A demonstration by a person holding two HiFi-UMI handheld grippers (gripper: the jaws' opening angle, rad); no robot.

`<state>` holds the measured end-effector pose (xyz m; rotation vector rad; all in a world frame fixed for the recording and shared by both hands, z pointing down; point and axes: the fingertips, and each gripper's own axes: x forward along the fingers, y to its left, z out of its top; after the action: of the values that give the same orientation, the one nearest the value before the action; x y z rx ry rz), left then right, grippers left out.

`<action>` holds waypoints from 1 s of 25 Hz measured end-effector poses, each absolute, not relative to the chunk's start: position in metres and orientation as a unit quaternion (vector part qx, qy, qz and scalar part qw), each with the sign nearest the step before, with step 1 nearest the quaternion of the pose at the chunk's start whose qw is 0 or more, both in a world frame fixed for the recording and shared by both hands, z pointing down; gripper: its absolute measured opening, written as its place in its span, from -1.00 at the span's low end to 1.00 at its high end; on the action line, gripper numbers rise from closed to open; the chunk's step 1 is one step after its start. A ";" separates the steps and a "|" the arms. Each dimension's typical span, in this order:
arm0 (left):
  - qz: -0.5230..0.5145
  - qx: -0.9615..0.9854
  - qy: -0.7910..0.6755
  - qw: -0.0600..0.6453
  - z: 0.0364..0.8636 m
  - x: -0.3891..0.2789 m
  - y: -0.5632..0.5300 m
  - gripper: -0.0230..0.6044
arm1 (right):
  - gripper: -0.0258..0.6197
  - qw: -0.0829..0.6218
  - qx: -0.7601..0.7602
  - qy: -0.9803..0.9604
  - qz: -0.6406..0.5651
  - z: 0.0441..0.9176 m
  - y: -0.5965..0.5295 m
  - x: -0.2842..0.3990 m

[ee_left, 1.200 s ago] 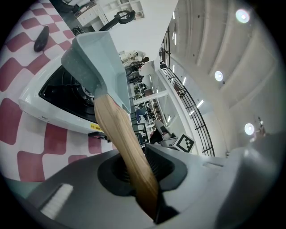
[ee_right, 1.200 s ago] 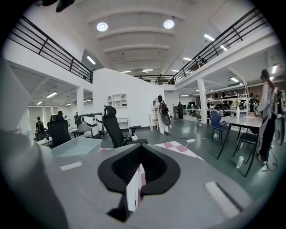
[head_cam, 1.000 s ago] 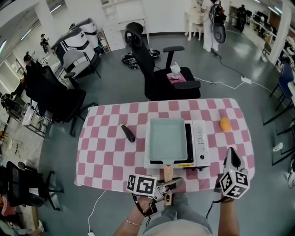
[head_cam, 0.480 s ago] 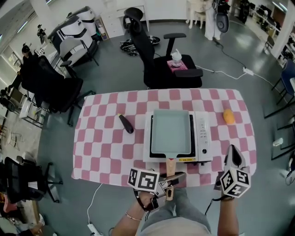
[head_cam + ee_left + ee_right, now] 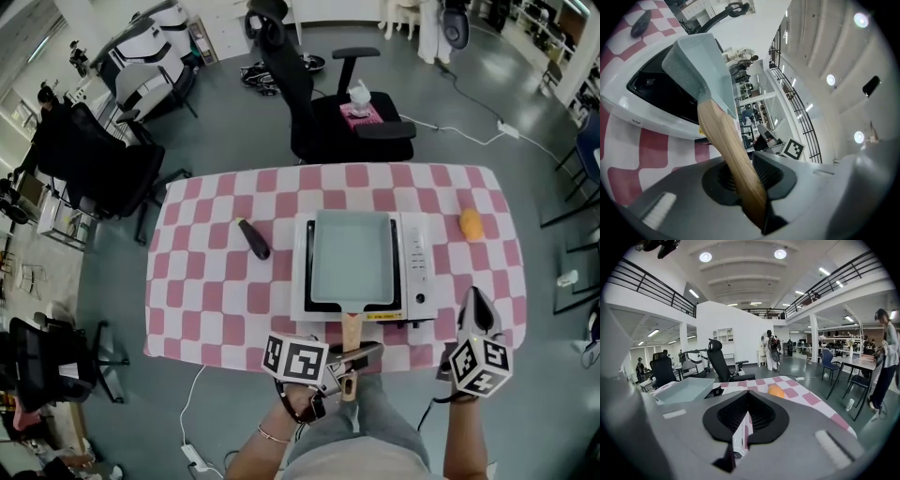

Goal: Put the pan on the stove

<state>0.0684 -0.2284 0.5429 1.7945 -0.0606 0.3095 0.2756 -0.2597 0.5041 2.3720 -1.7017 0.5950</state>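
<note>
A pale green rectangular pan lies flat on the white tabletop stove in the middle of the checked table. Its wooden handle sticks out over the table's near edge. My left gripper is shut on that handle; in the left gripper view the handle runs up from between the jaws of the left gripper to the pan over the stove. My right gripper hovers at the table's near right corner, shut and holding nothing. It looks across the pan with the right gripper low in frame.
A dark aubergine-like thing lies on the cloth left of the stove. An orange fruit sits at the far right of the table. A black office chair stands behind the table, with more chairs at the left.
The head view has tilted, so the table sits higher in frame. The pan stays on the stove with the left gripper still on its handle. The right gripper has barely moved.
</note>
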 end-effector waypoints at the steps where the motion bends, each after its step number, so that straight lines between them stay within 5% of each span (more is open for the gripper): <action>1: 0.135 0.778 -0.026 0.613 0.543 0.069 -0.228 -0.72 | -0.89 0.081 0.793 -0.569 0.200 0.505 -0.260 0.276; 25: 0.145 0.779 -0.033 0.610 0.556 0.068 -0.225 -0.74 | -0.89 0.095 0.776 -0.585 0.216 0.524 -0.277 0.267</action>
<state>0.0682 -0.2254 0.5559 1.7975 -0.0757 0.3347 0.2666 -0.2774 0.5236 2.2994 -1.7354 0.6404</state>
